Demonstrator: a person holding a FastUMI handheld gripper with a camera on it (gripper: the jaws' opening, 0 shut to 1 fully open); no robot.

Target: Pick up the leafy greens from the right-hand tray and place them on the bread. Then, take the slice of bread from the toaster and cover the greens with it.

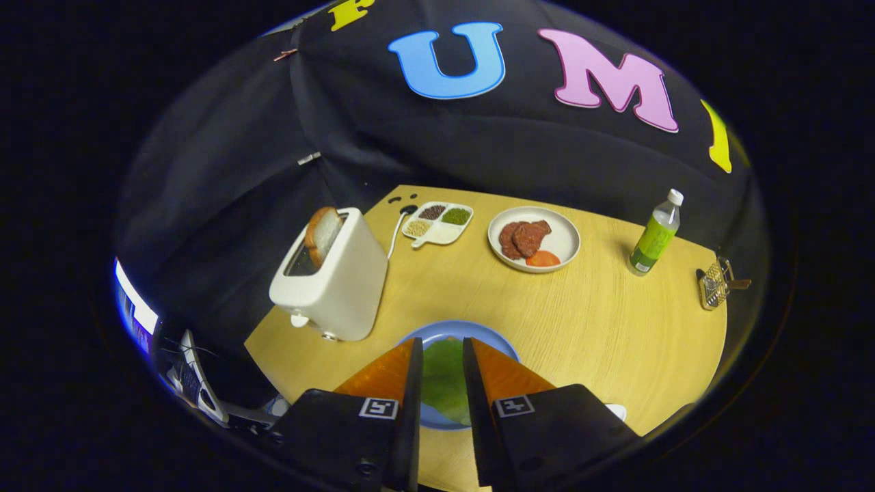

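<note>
Claw [441, 355] over the blue plate [495, 340]
Fingers slightly apart, gripping nothing; lettuce leaf [443, 383] lies between them; bread slice [322, 232] stands in the toaster [342, 280].

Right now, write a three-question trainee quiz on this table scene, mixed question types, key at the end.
1. True or false: a slice of bread stands in the toaster.
2. What lies between the fingers of the gripper? A) leafy greens on the blue plate B) a tomato slice C) a bottle
3. Fill in: the white plate holding meat slices sits between the divided dish and the green ____.

Key: 1 true; 2 A; 3 bottle. The greens sit in the gap, but whether the fingers press on them cannot be told.
</note>
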